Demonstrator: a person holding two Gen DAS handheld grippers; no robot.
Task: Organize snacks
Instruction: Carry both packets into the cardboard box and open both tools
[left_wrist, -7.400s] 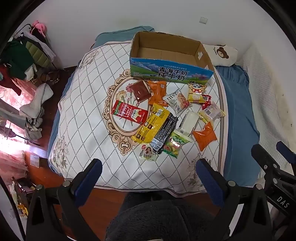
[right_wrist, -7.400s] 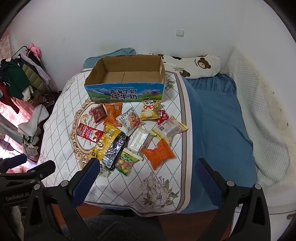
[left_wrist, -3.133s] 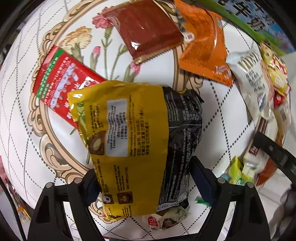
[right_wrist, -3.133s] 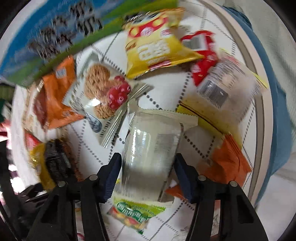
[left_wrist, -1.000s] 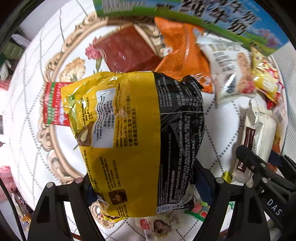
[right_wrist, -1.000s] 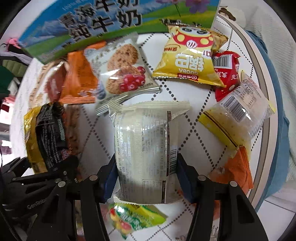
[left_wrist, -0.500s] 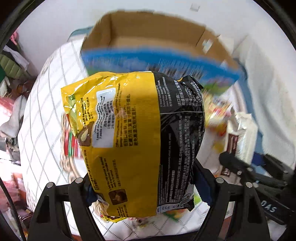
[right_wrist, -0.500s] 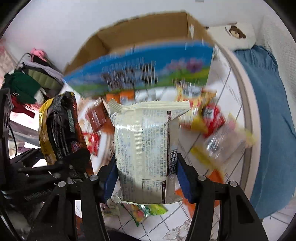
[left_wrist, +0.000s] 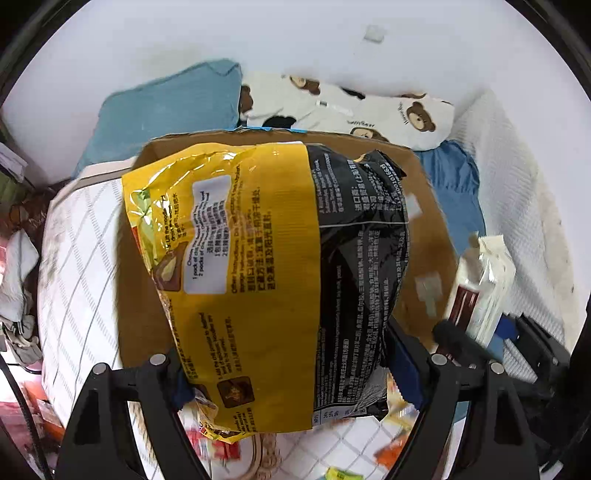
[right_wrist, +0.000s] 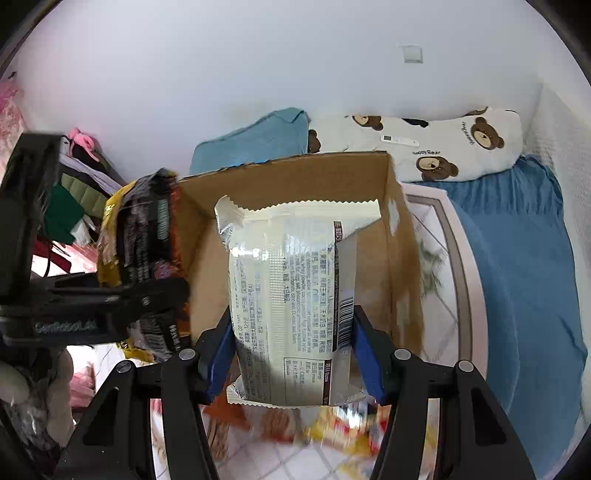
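My left gripper (left_wrist: 291, 365) is shut on a large yellow and black snack bag (left_wrist: 266, 280) and holds it over the open cardboard box (left_wrist: 424, 236). My right gripper (right_wrist: 295, 354) is shut on a white snack packet (right_wrist: 291, 295) and holds it above the same box (right_wrist: 391, 206). The left gripper and its bag (right_wrist: 147, 236) show at the left of the right wrist view. The white packet (left_wrist: 484, 291) shows at the right of the left wrist view. The box floor is mostly hidden behind the packets.
Several loose snack packets (right_wrist: 332, 432) lie blurred on the quilted bedspread (left_wrist: 74, 280) below the grippers. A bear-print pillow (right_wrist: 443, 147) and a blue pillow (left_wrist: 162, 110) lie behind the box against the white wall. Clothes (right_wrist: 70, 206) pile up at the left.
Both grippers have lifted their packets from the bedspread and carried them forward, from in front of the box's printed side to above its open top.
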